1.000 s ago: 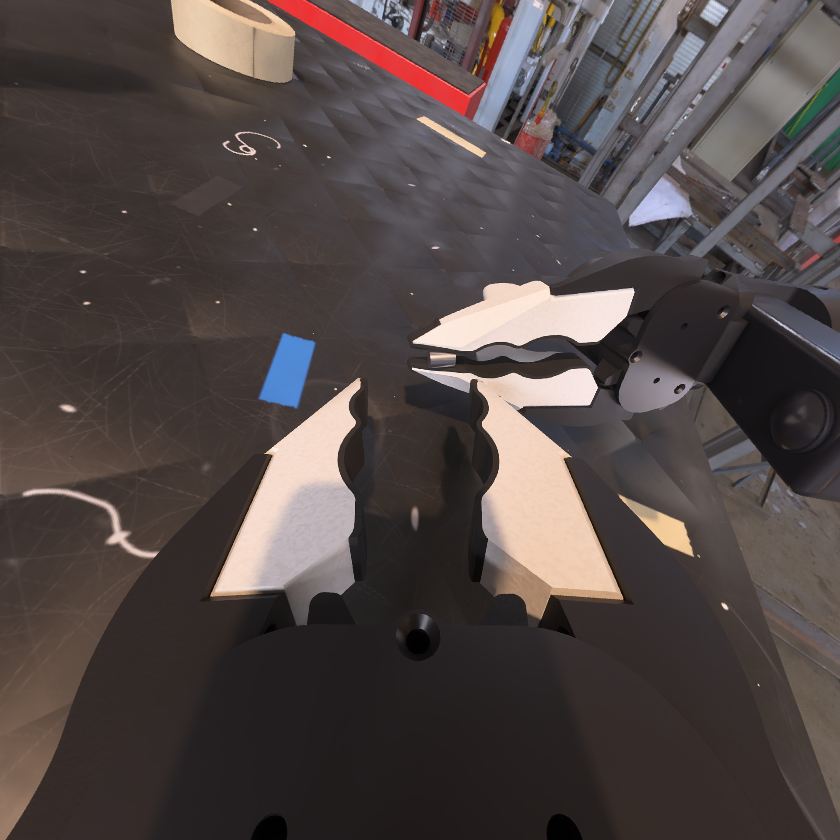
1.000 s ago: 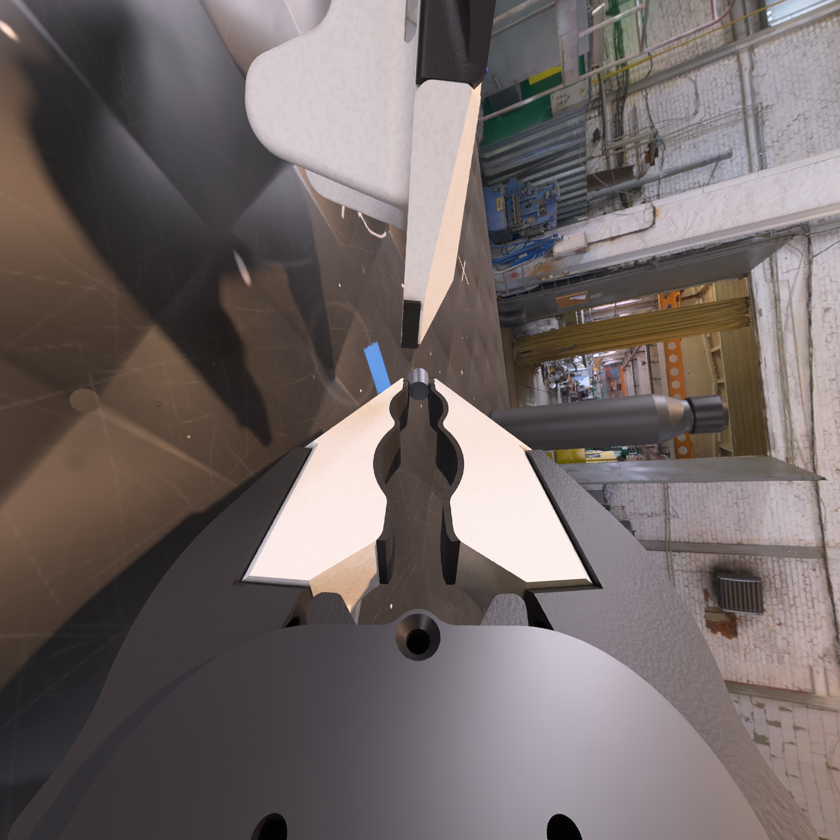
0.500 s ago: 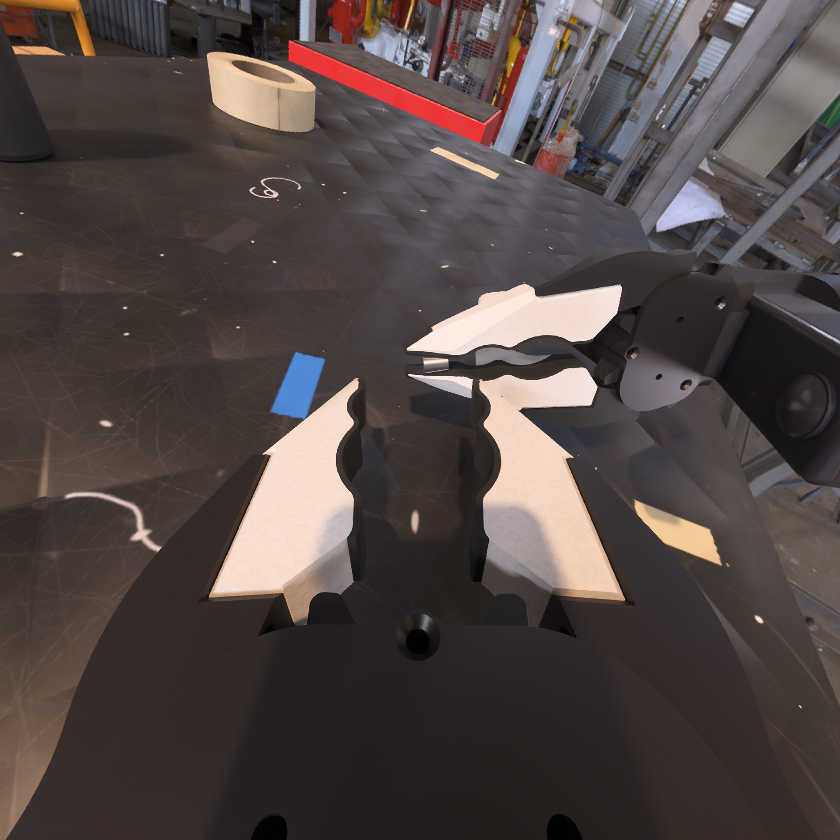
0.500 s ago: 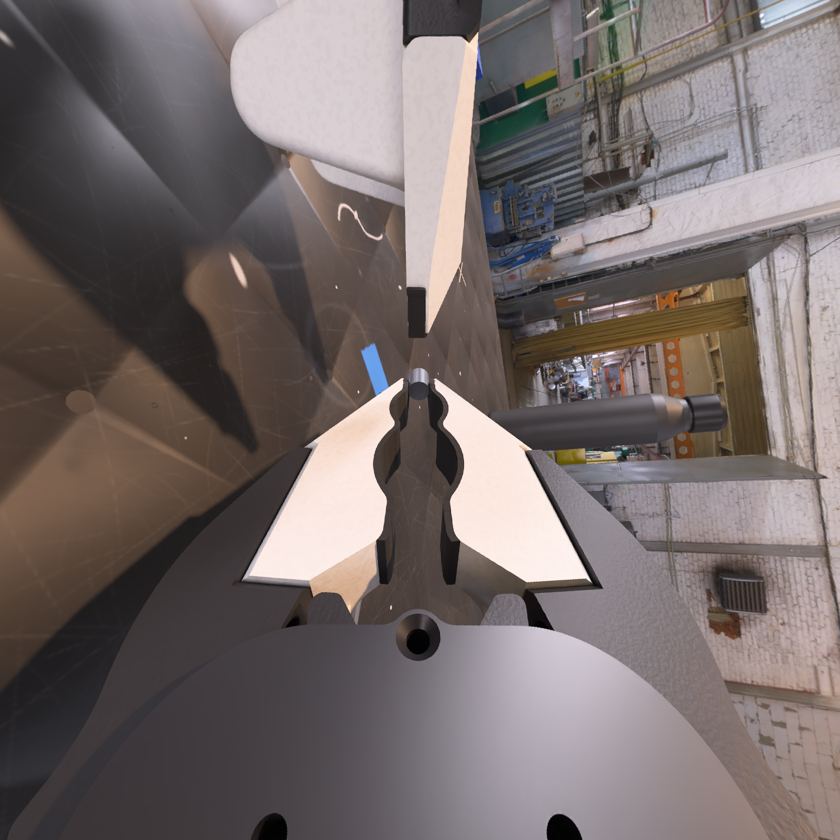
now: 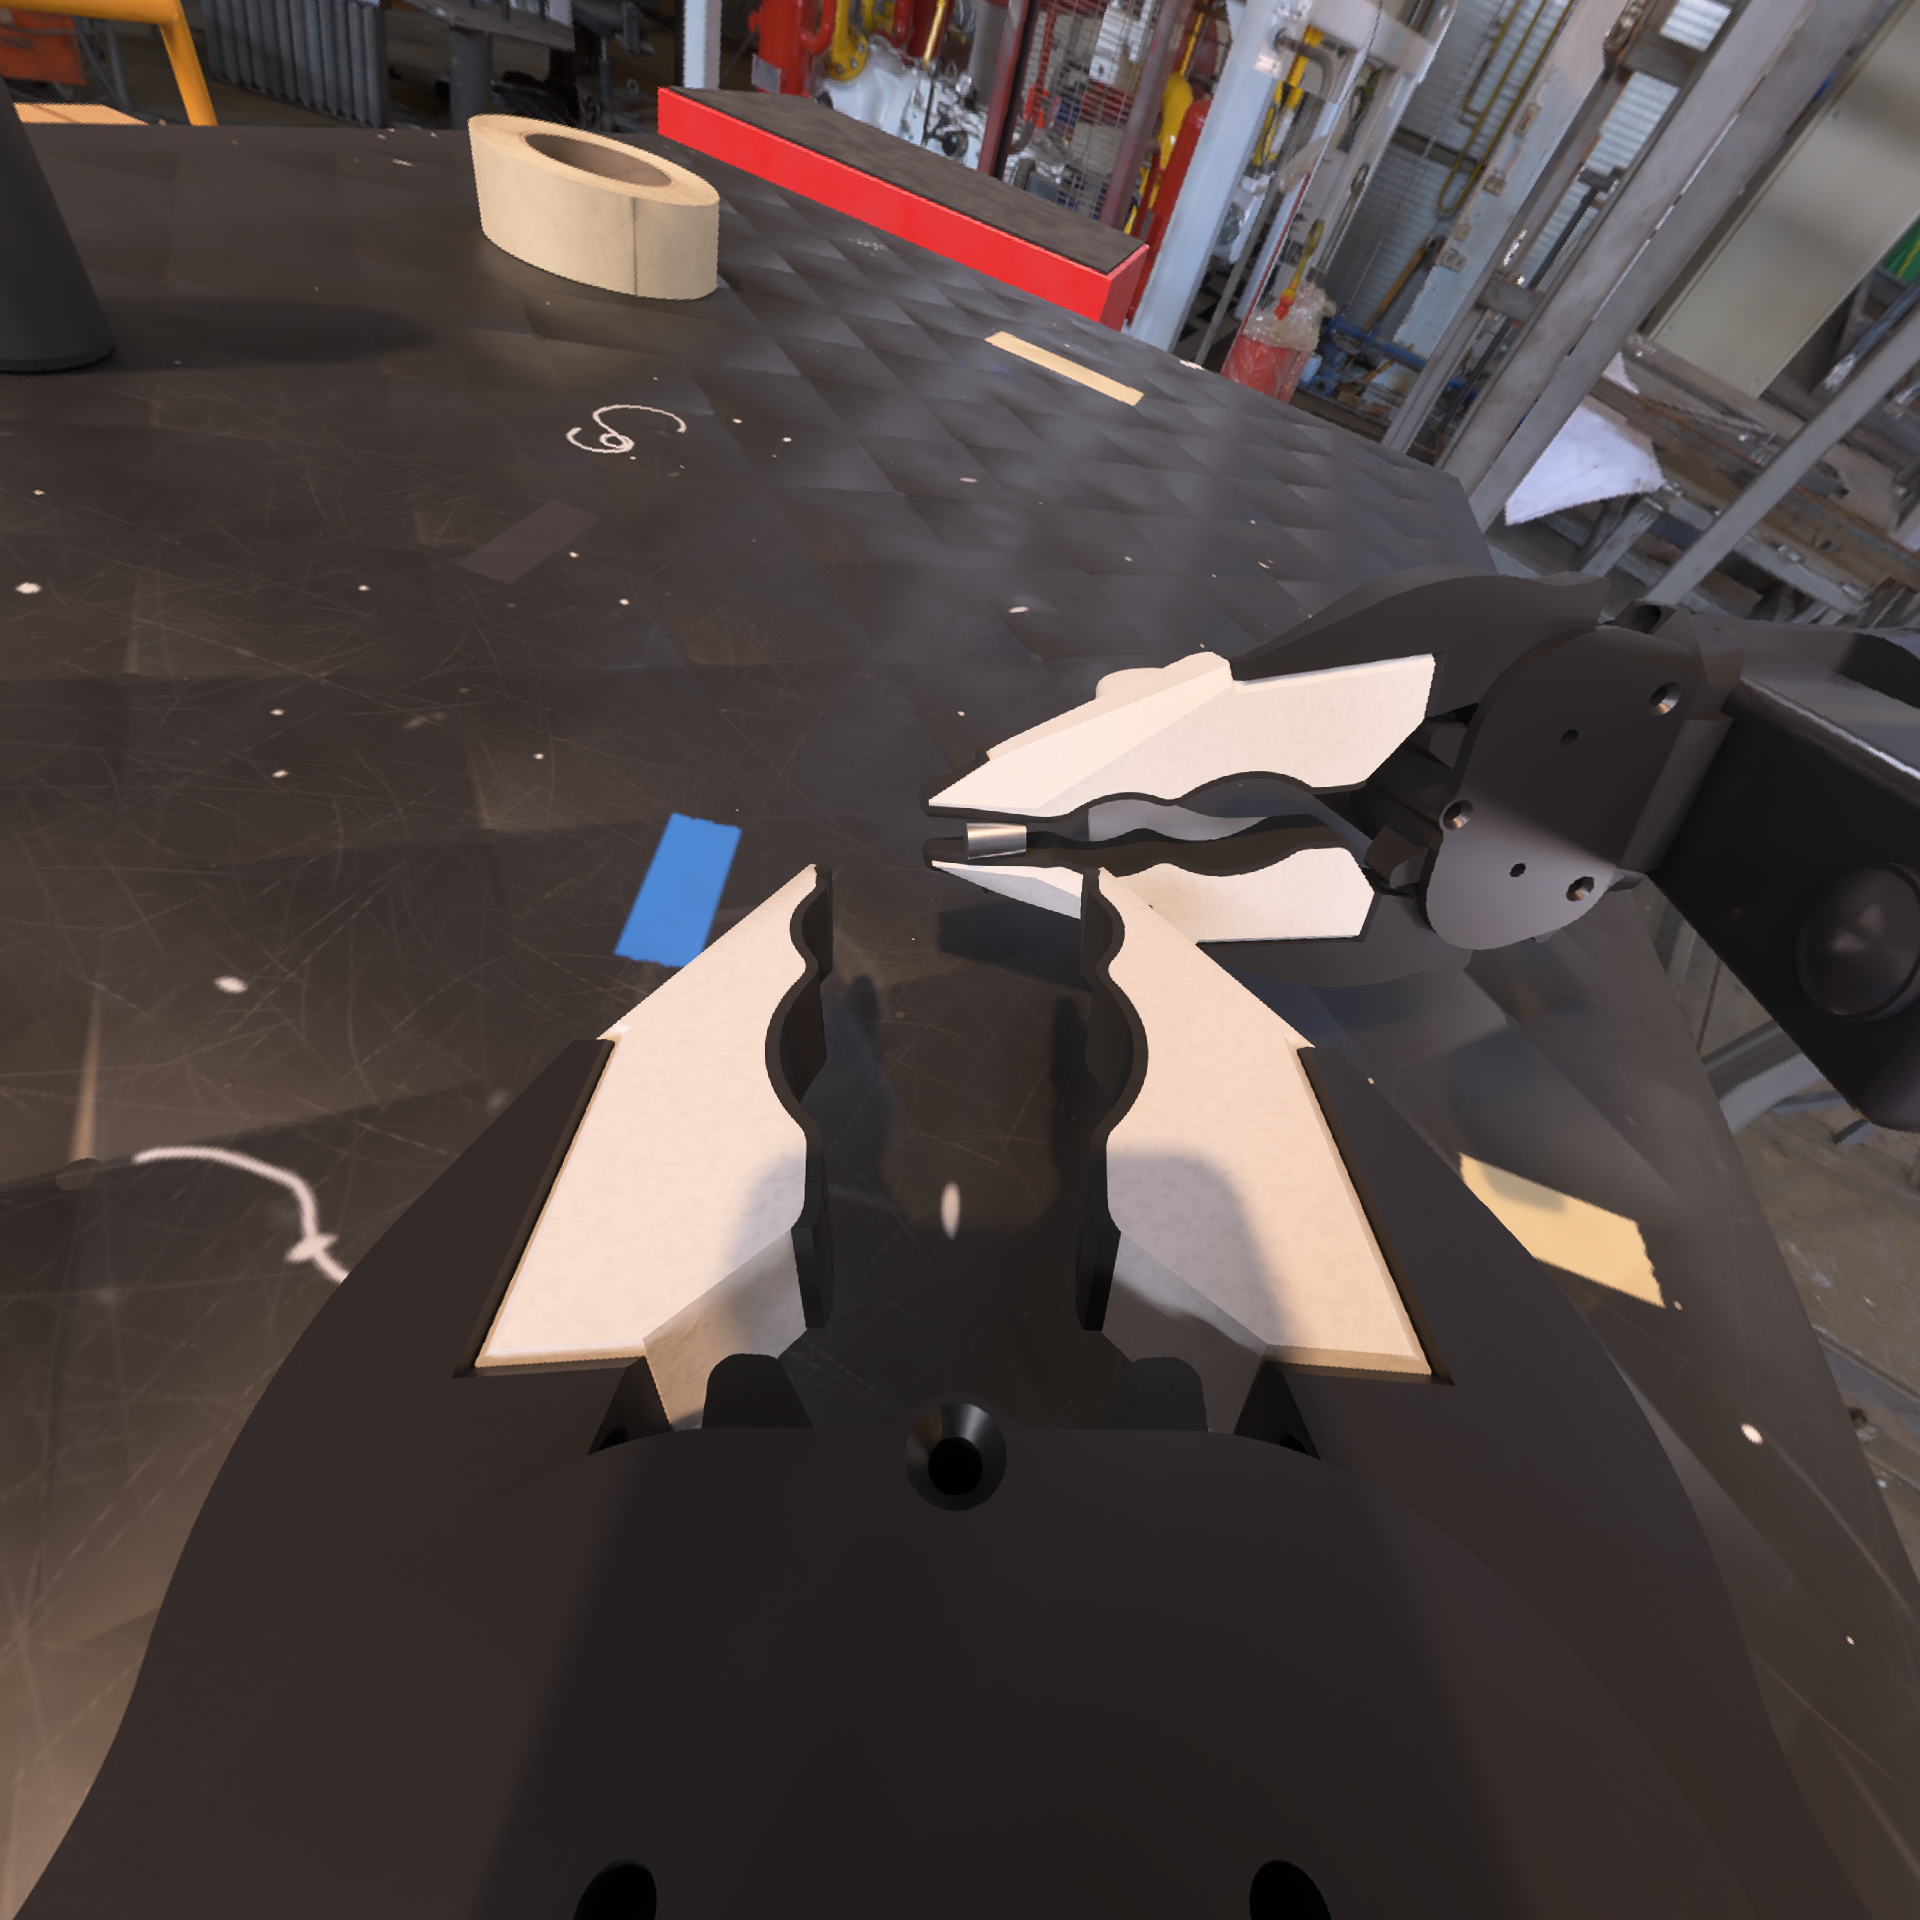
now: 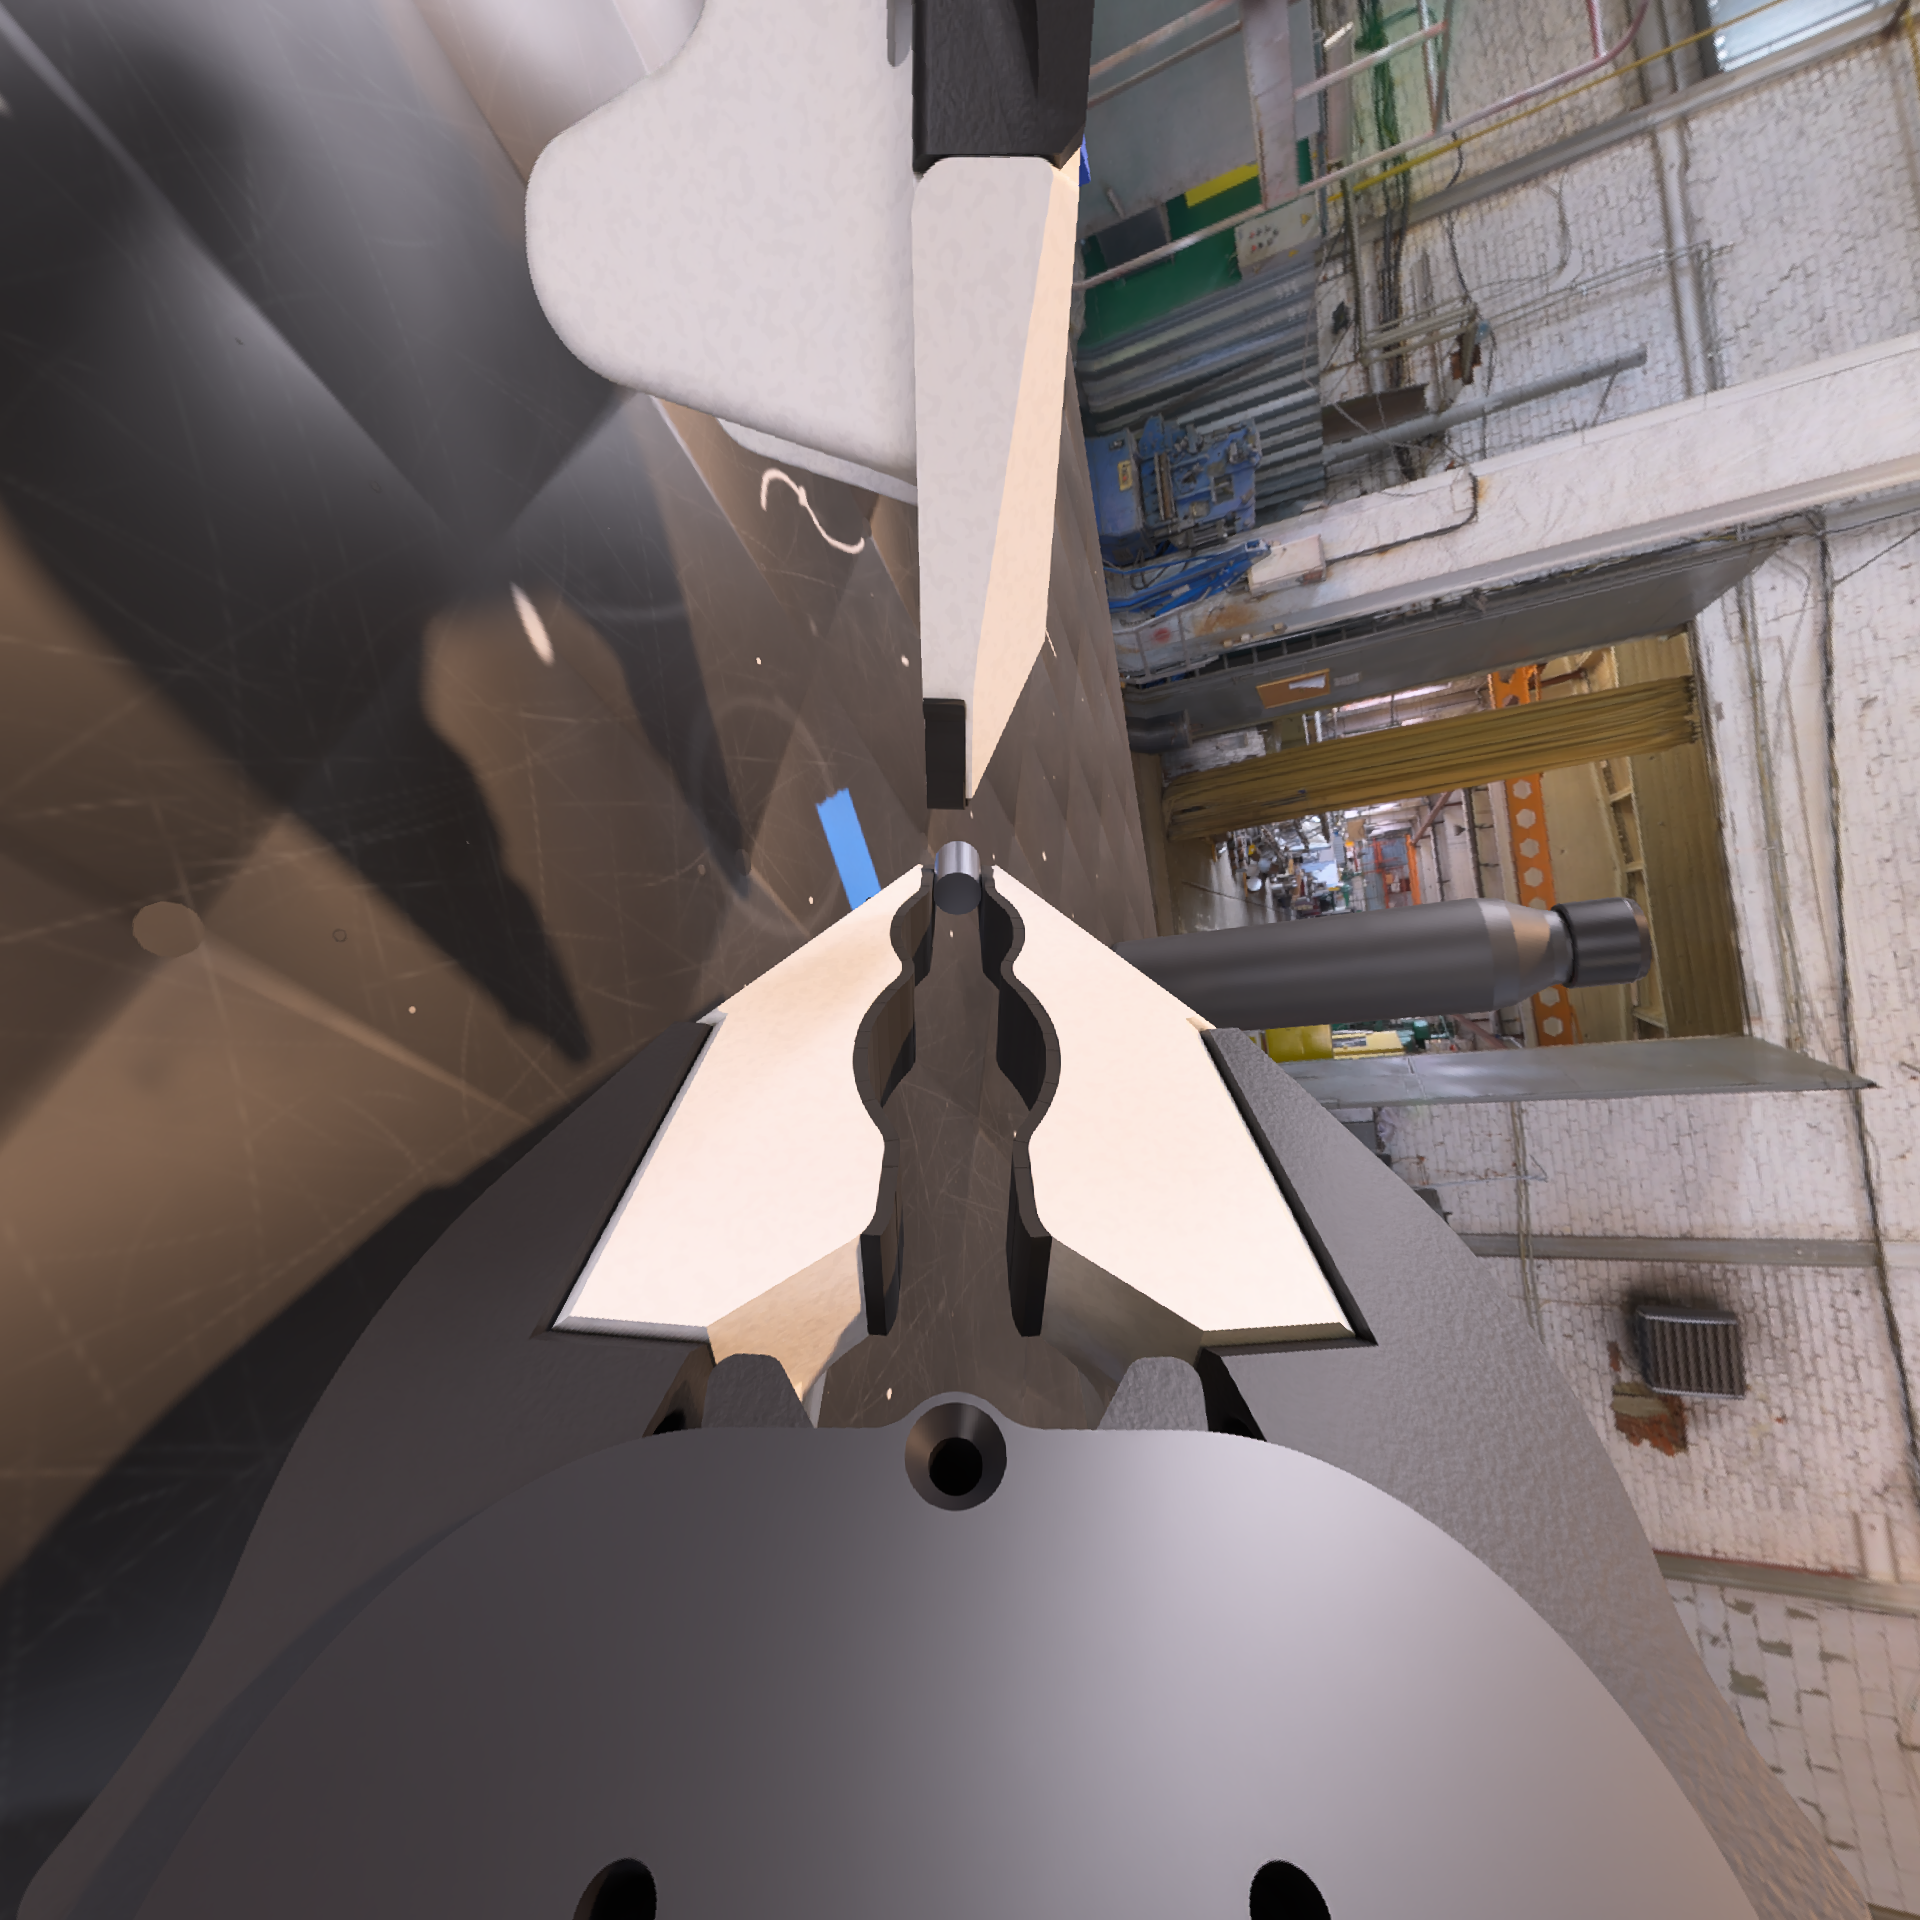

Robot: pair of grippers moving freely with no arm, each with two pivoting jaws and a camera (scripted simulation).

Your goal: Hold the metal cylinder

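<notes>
The small metal cylinder (image 5: 989, 837) is pinched at the fingertips of the right claw (image 5: 951, 836), above the dark worktop (image 5: 416, 665). The left claw (image 5: 956, 888) is spread and holds nothing, its tips just beside the cylinder at 7 o'clock. A strip of blue tape (image 5: 678, 886) lies at 9 o'clock and a tape roll (image 5: 592, 208) at 11 o'clock.

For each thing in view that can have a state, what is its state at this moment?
Right claw: shut on the metal cylinder.
Metal cylinder: pinched at the fingertips, lifted off the table, lying roughly level.
Left claw: open, empty, tips close to the cylinder.
Tape roll: lying flat on the table.
Dark bottle: standing upright on the table.
</notes>
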